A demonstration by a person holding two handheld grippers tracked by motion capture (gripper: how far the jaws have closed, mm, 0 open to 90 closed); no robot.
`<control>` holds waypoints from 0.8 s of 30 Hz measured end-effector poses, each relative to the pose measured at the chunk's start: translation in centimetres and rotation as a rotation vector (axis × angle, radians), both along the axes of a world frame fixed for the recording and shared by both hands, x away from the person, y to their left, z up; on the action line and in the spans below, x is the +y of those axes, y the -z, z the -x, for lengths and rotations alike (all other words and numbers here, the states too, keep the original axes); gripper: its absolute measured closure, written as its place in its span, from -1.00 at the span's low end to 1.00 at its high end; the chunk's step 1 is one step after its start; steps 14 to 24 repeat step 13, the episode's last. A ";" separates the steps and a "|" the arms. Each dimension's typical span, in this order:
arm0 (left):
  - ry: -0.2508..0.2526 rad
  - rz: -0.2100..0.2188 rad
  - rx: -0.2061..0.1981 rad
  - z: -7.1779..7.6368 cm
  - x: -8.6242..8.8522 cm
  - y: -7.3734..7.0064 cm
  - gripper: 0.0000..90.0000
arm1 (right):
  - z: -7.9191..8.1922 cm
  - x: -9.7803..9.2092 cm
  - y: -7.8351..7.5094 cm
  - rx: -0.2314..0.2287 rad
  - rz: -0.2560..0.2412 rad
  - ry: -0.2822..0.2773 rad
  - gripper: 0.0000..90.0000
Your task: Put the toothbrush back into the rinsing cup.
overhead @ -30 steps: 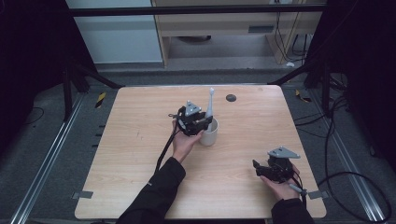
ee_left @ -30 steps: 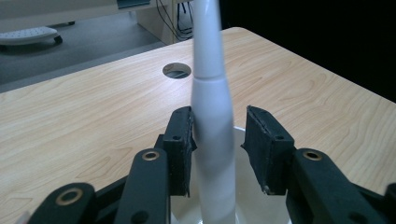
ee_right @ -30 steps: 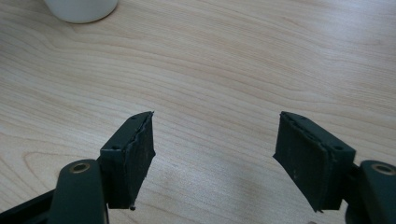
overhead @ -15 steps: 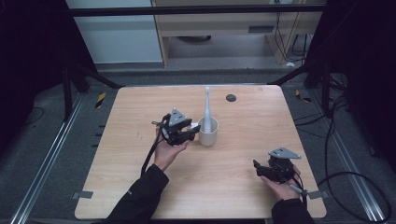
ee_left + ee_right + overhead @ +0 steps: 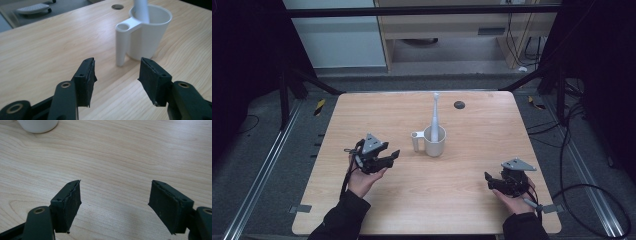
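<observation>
Two grippers flank a white cup (image 5: 435, 141) that stands upright near the middle of the wooden table (image 5: 362, 115). The cup serves as the landmark throughout. A white electric toothbrush (image 5: 434, 117) stands in the cup, its head upward and its shaft leaning on the rim, which appears to be what keeps it erect. A tubular side holder (image 5: 415, 142) projects from the cup toward the left gripper. A dark round hole (image 5: 459, 104) lies in the tabletop beyond the cup.

The left gripper (image 5: 388, 159) sits to the left of the cup and somewhat nearer the person, clear of it. Its jaws are spread apart and hold nothing; in the left gripper view the gap between them frames the side holder, with the tabletop showing between. The right gripper (image 5: 488, 182) rests well apart from the cup, to its right and nearer the person, jaws likewise parted and empty over bare wood.

Compared with one second earlier, the left gripper has withdrawn from the cup: it was then directly at the cup with the toothbrush beside it, and half a second ago was just beside the cup. The toothbrush now stands free in the cup, judged released. The right gripper has not shifted.
</observation>
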State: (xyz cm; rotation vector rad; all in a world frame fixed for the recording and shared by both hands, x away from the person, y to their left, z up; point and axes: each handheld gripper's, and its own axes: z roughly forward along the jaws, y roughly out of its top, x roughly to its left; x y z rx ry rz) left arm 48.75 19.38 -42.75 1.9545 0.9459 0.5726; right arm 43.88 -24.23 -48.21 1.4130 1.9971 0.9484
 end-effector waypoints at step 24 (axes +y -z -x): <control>-0.127 -0.015 0.064 2.8 6.6 3.0 -0.15 | 0.1 -0.2 0.0 0.003 0.004 0.008 -0.50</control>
